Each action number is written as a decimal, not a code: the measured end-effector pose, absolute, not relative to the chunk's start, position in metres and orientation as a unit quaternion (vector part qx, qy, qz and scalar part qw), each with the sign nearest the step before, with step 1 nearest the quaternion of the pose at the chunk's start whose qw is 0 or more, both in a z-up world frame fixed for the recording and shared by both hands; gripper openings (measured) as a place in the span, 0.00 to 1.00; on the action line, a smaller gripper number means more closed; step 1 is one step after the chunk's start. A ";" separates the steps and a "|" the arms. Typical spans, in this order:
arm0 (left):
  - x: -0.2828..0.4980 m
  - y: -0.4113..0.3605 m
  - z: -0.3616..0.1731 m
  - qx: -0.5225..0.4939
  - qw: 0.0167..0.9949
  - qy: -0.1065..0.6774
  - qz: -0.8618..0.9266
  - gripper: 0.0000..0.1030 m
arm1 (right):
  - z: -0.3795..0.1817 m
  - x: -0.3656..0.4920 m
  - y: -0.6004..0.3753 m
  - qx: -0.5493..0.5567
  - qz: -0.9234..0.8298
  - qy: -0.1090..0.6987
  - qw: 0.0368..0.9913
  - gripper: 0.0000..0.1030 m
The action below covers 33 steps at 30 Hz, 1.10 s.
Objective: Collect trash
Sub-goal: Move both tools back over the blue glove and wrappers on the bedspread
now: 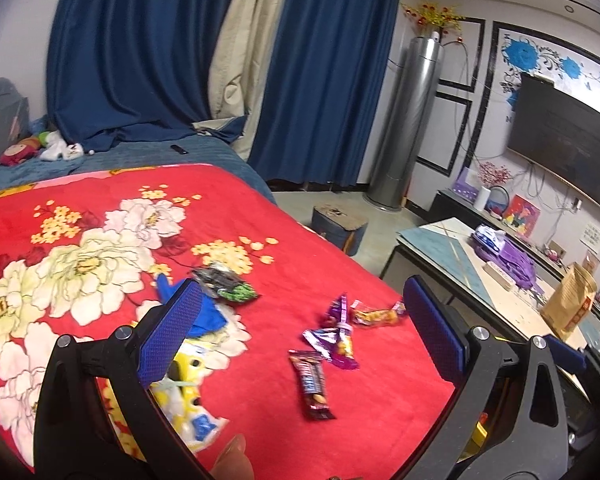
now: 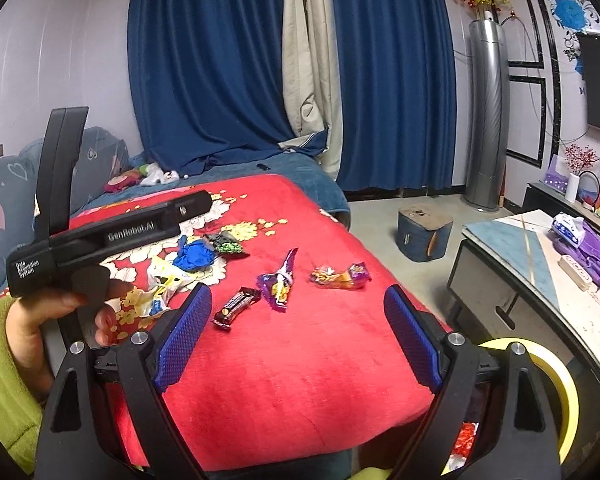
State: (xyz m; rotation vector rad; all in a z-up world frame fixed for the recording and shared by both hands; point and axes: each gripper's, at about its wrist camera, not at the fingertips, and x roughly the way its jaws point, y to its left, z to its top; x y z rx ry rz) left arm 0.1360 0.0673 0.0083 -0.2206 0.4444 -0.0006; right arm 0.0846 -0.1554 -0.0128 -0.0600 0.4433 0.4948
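Observation:
Several wrappers lie on the red flowered blanket [image 2: 300,380]: a brown bar wrapper [image 2: 236,306], a purple one [image 2: 280,280], an orange one [image 2: 340,276], a green-black one [image 2: 228,244], a crumpled blue piece [image 2: 194,256] and a yellow-white bag [image 2: 160,284]. My right gripper [image 2: 298,320] hangs open just short of them, holding nothing. In the left wrist view my left gripper [image 1: 300,320] is open too, with the brown wrapper [image 1: 312,384] and purple wrapper [image 1: 336,344] lying between its blue pads but apart from them. A hand in a green sleeve holds the left tool's black body [image 2: 112,236].
A yellow-rimmed bin [image 2: 556,392] with red scraps inside sits low at the right, by the bed's corner. A low coffee table [image 2: 520,248] holding a purple bag stands to the right. A blue box [image 2: 424,232] rests on the floor beyond. Pillows and plush toys [image 2: 124,178] lie at the bed's far end.

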 end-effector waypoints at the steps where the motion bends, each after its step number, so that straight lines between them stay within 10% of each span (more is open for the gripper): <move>1: 0.136 0.070 0.008 -0.110 0.969 0.220 0.003 0.90 | -0.015 0.087 -0.152 -0.030 0.244 0.220 0.944 0.83; 24: 0.167 0.145 -0.023 -0.122 0.946 0.292 0.067 0.89 | -0.062 0.128 -0.083 -0.051 0.288 0.289 0.912 0.82; 33: 0.187 0.161 -0.045 -0.130 0.930 0.337 0.066 0.69 | -0.087 0.149 -0.059 -0.043 0.303 0.335 0.891 0.72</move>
